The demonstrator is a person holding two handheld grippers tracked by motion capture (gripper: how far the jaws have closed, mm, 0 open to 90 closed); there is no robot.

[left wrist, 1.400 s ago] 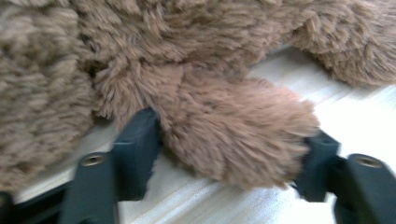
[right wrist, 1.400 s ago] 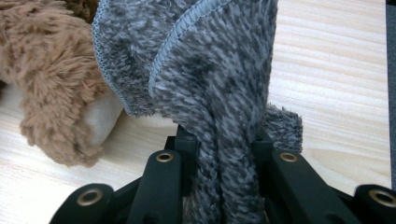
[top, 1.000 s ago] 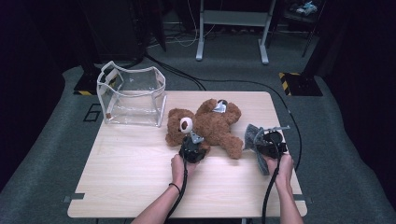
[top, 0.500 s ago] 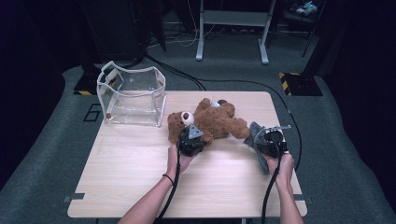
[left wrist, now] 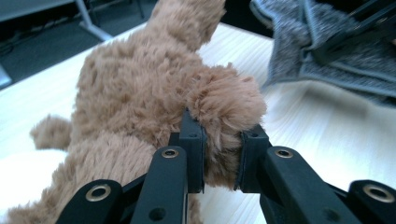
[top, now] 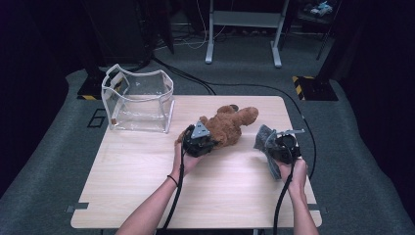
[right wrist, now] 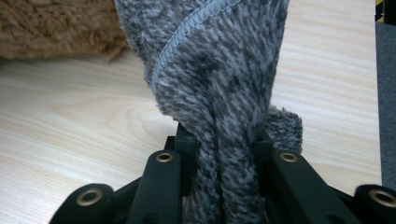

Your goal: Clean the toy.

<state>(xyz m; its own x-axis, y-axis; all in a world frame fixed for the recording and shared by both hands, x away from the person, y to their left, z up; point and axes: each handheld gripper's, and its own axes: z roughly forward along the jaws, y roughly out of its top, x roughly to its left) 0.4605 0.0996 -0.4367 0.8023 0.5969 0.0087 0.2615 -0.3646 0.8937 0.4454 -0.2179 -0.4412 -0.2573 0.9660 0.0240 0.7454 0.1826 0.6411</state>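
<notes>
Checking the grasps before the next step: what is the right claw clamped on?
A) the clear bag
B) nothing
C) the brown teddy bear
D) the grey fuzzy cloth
D: in the right gripper view the right claw pinches a bunched fold of the grey fuzzy cloth.

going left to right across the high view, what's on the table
clear plastic bag with white trim → left gripper, shut on a limb of the brown plush teddy bear → grey fuzzy cloth → right gripper, shut on that cloth
</notes>
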